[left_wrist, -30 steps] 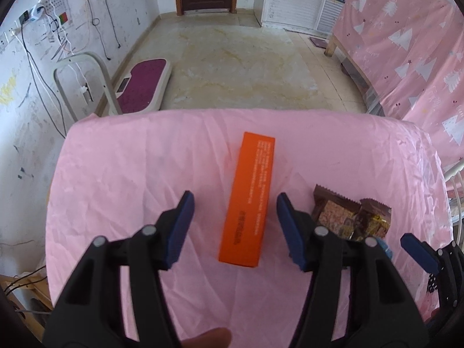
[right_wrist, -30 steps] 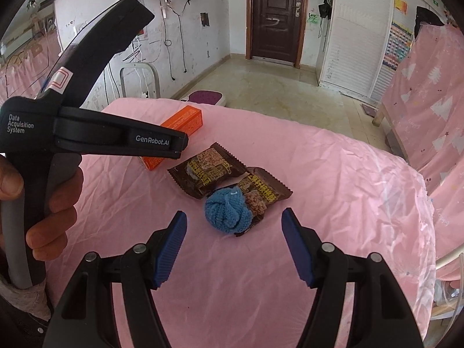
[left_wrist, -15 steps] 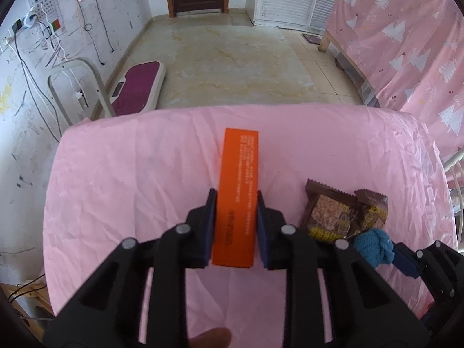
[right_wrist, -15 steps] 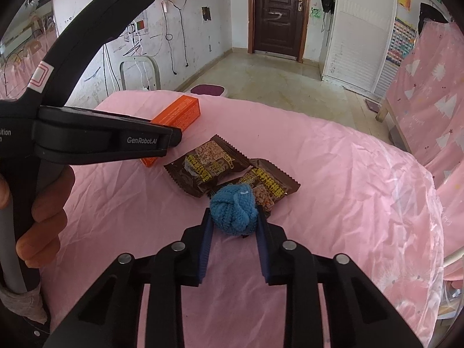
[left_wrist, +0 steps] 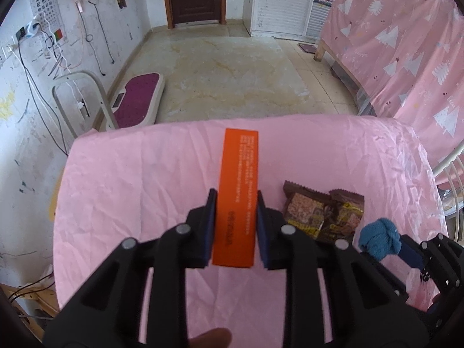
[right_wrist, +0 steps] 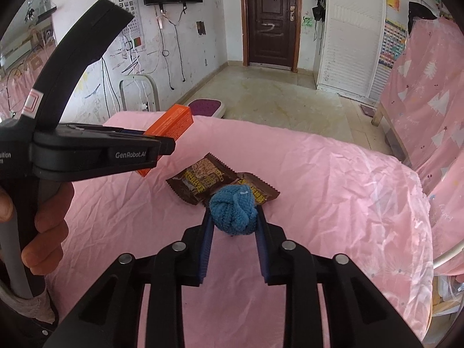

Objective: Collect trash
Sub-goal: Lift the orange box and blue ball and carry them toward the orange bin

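My left gripper (left_wrist: pixel 235 226) is shut on a long orange box (left_wrist: pixel 238 185) and holds it above the pink-covered table (left_wrist: pixel 130 179); the box also shows in the right wrist view (right_wrist: pixel 171 123). My right gripper (right_wrist: pixel 233 226) is shut on a blue knotted cloth ball (right_wrist: pixel 233 213), lifted off the table; the ball also shows in the left wrist view (left_wrist: pixel 378 239). Two brown snack wrappers (right_wrist: pixel 203 177) (right_wrist: pixel 258 191) lie on the cloth just beyond the ball, and they also show in the left wrist view (left_wrist: pixel 322 214).
The table's far edge (left_wrist: pixel 232 120) drops to a tiled floor. A purple floor scale (left_wrist: pixel 134 100) and a white metal frame (left_wrist: pixel 78 98) stand at the left. A pink-draped bed (left_wrist: pixel 406 58) is at the right.
Both grippers closed from open, the left on the orange box and the right on the blue ball, then both lifted their loads off the table.
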`<state>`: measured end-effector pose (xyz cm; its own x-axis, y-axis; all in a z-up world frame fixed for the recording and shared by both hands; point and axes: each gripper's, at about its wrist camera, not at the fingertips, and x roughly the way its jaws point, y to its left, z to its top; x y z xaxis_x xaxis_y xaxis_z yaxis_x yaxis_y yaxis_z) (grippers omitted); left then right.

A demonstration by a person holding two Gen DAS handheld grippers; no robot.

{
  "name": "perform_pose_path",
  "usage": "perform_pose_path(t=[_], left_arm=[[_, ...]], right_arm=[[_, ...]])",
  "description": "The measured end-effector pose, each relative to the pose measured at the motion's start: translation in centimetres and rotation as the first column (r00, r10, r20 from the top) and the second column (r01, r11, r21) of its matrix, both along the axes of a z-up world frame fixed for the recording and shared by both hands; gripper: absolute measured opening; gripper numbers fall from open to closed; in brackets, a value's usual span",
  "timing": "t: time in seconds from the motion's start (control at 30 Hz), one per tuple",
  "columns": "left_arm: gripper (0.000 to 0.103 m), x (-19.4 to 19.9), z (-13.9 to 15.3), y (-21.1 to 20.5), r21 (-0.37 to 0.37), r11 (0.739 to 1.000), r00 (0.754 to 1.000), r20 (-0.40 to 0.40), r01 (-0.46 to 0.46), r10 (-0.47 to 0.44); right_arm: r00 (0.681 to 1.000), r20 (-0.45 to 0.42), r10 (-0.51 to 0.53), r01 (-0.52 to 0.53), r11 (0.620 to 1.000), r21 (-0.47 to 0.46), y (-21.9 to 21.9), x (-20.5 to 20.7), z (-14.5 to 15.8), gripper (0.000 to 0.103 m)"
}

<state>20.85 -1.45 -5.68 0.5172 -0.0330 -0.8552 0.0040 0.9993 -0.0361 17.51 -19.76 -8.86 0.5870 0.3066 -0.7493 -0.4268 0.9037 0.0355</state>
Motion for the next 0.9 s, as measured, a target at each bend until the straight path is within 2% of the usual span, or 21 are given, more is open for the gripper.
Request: perform_pose_path(t=[0.4, 0.9], left_arm=[[0.023, -2.3, 3.2, -3.6, 0.064, 0.997, 0.996, 0.081, 0.038, -0.044], [0.023, -5.1, 5.6, -12.9, 0.15, 0.975, 0.974, 0.136, 0.163, -0.184]], right_arm=[[0.995, 0.067, -0.072, 0.067, 0.995, 0.073, -4.5, -2.5, 3.1, 0.017], [0.961, 0.139, -0.241, 0.214, 0.959, 0.186, -15.5, -5.7, 6.4, 0.017]])
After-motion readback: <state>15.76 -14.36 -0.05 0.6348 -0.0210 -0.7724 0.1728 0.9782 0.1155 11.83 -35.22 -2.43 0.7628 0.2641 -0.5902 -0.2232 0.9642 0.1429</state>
